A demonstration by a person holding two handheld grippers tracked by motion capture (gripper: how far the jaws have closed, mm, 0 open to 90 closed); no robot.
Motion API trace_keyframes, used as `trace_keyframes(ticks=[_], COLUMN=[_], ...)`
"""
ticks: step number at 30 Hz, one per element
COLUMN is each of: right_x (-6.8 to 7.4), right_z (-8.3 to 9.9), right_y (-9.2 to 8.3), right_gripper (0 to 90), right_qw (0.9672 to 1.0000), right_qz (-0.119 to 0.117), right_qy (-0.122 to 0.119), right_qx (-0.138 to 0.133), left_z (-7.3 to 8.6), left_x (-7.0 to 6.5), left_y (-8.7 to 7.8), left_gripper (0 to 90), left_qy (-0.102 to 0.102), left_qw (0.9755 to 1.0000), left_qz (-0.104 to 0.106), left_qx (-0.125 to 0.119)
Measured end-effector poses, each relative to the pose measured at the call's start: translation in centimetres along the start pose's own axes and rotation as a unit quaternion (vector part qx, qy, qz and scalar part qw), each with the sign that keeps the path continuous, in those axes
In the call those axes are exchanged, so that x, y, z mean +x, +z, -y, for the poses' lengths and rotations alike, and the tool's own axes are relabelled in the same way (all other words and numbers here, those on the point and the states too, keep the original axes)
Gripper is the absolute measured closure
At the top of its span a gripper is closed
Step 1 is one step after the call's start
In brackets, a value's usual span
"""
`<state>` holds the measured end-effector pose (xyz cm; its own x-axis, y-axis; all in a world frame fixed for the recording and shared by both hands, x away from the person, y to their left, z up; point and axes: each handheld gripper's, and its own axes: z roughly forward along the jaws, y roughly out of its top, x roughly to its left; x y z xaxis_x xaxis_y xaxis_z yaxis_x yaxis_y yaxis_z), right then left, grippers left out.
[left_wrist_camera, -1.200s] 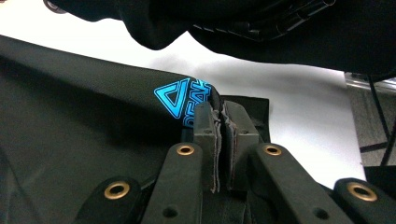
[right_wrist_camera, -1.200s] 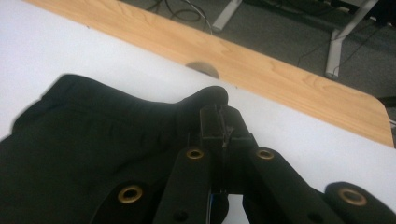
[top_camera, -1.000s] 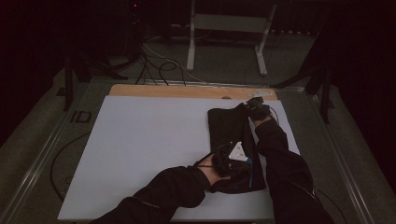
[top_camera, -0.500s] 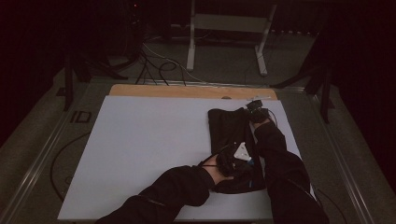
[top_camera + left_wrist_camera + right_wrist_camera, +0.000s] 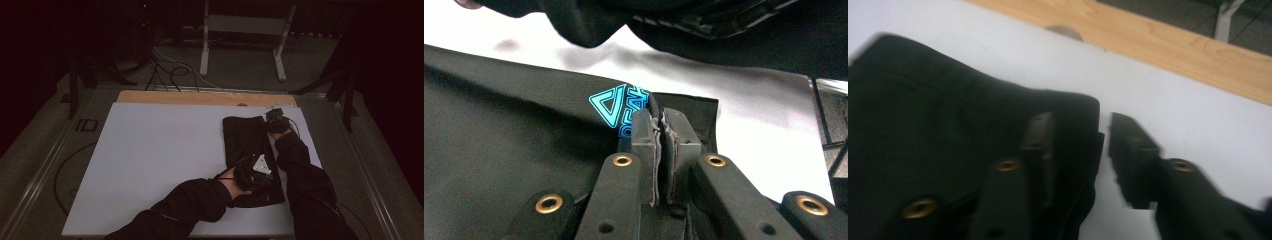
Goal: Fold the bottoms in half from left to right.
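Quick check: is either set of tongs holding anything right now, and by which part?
The left tongs are shut on the black garment, pinching its edge near the corner beside the blue logo. The right tongs are open, straddling the garment's far corner, holding nothing.

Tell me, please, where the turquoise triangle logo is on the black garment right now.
In the left gripper view, the turquoise triangle logo sits near a corner of the black fabric garment, just beyond the shut left tool, close to the white table surface.

Dim lab: white-topped bench point(image 5: 150, 165), loose floor cables point(image 5: 170, 70), metal equipment stand point(image 5: 245, 30) behind.
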<state>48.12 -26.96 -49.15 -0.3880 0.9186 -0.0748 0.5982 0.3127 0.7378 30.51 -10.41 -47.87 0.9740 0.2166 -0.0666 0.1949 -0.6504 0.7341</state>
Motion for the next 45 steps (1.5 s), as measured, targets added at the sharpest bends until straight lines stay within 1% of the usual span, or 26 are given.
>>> trace_keyframes(ticks=[1,2,3,5,6,7,11,14,16,18,22,23,25,26,27,29,32,33,36,37,39,40,41,43,44,45], right_x=[0.1,0.1,0.2,0.3,0.4,0.5,0.6,0.5,0.6,0.7,0.8,0.9,0.9,0.8,0.9,0.9,1.0,1.0,1.1,1.2,1.3,1.3,1.4,1.4,1.4,1.4], right_z=[-0.1,-0.1,-0.2,-0.3,-0.4,-0.5,-0.9,-1.2,-1.1,-0.9,-0.5,-0.4,-0.3,-0.2,-0.1,0.0,0.1,0.1,0.1,0.2,0.2,0.2,0.2,0.3,0.3,0.3], right_y=[-0.4,-0.7,-1.0,-1.7,-2.1,-2.6,-4.0,-5.0,-5.4,-5.7,-6.2,-6.3,-6.3,-6.4,-6.6,-6.8,-7.2,-7.3,-7.5,-7.5,-7.5,-7.6,-7.5,-7.5,-7.6,-7.6], right_gripper=[52.5,50.2,48.4,45.8,45.7,45.6,45.3,45.3,45.3,45.2,44.6,44.4,43.8,43.7,43.5,43.5,43.4,43.4,43.5,43.6,44.0,44.2,44.2,44.3,44.3,44.3], right_qw=[1.0,1.0,0.9999,0.9997,0.9996,0.9993,0.9985,0.9976,0.9973,0.9971,0.9966,0.9967,0.9968,0.9967,0.9965,0.9965,0.9962,0.9961,0.9958,0.9956,0.9956,0.9957,0.9954,0.9954,0.9954,0.9954], right_qz=[-0.003,-0.004,-0.011,-0.016,-0.018,-0.021,-0.025,-0.032,-0.035,-0.036,-0.043,-0.043,-0.043,-0.043,-0.043,-0.043,-0.045,-0.045,-0.047,-0.048,-0.047,-0.047,-0.049,-0.048,-0.049,-0.048], right_qy=[0.006,0.005,0.005,0.009,0.009,0.01,0.008,0.015,0.014,0.011,0.014,0.015,0.014,0.014,0.017,0.014,0.013,0.012,0.012,0.015,0.014,0.014,0.014,0.013,0.012,0.012], right_qx=[-0.004,-0.005,-0.009,-0.019,-0.021,-0.03,-0.048,-0.059,-0.063,-0.065,-0.068,-0.067,-0.067,-0.067,-0.069,-0.071,-0.073,-0.074,-0.078,-0.079,-0.08,-0.079,-0.08,-0.081,-0.082,-0.082], left_z=[-0.1,-0.2,-0.3,-0.5,-0.6,-0.7,-1.2,-1.4,-1.6,-1.7,-2.1,-2.3,-2.4,-2.8,-2.9,-3.0,-2.6,-2.4,-1.8,-1.6,-1.3,-1.2,-1.1,-1.1,-1.2,-1.2], left_x=[-0.1,-0.1,-0.2,-0.4,-0.5,-0.6,-1.1,-1.4,-1.6,-1.8,-2.1,-2.2,-2.2,-2.2,-2.1,-1.9,-1.2,-0.8,0.1,0.2,0.1,-0.1,-0.3,-0.6,-0.8,-0.9], left_y=[0.0,0.0,0.0,0.1,0.1,0.1,0.4,0.8,1.0,1.1,0.5,0.1,-0.1,-0.9,-1.1,-1.8,-2.4,-2.5,-2.4,-2.3,-1.7,-1.4,-1.1,-0.6,-0.3,-0.1], left_gripper=[85.3,85.3,85.3,85.3,85.3,85.3,85.2,85.1,84.3,82.3,77.4,75.7,75.6,75.6,73.3,73.3,73.2,73.3,76.3,79.1,84.5,88.6,89.7,89.9,90.0,90.0], left_qy=[0.0,0.002,0.004,0.007,0.011,0.011,0.019,0.025,0.03,0.03,0.024,0.025,0.026,0.02,0.022,0.025,0.026,0.024,0.011,0.012,0.014,0.022,0.028,0.03,0.032,0.039], left_qw=[1.0,1.0,1.0,1.0,0.9999,0.9999,0.9998,0.9996,0.9991,0.9991,0.9994,0.9994,0.9994,0.9996,0.9996,0.9995,0.9995,0.9996,0.9998,0.9998,0.9999,0.9997,0.9995,0.9992,0.9991,0.9985], left_qz=[0.001,0.001,-0.001,-0.002,-0.003,-0.002,-0.004,-0.001,0.01,0.014,0.023,0.021,0.021,0.017,0.016,0.004,-0.005,-0.009,-0.014,-0.013,-0.004,-0.002,-0.002,0.01,0.012,0.015], left_qx=[0.0,0.0,0.0,-0.001,0.001,0.001,0.006,0.016,0.027,0.025,0.014,0.007,0.005,-0.01,-0.012,-0.016,-0.017,-0.012,-0.01,-0.005,0.006,0.011,0.017,0.023,0.026,0.034])
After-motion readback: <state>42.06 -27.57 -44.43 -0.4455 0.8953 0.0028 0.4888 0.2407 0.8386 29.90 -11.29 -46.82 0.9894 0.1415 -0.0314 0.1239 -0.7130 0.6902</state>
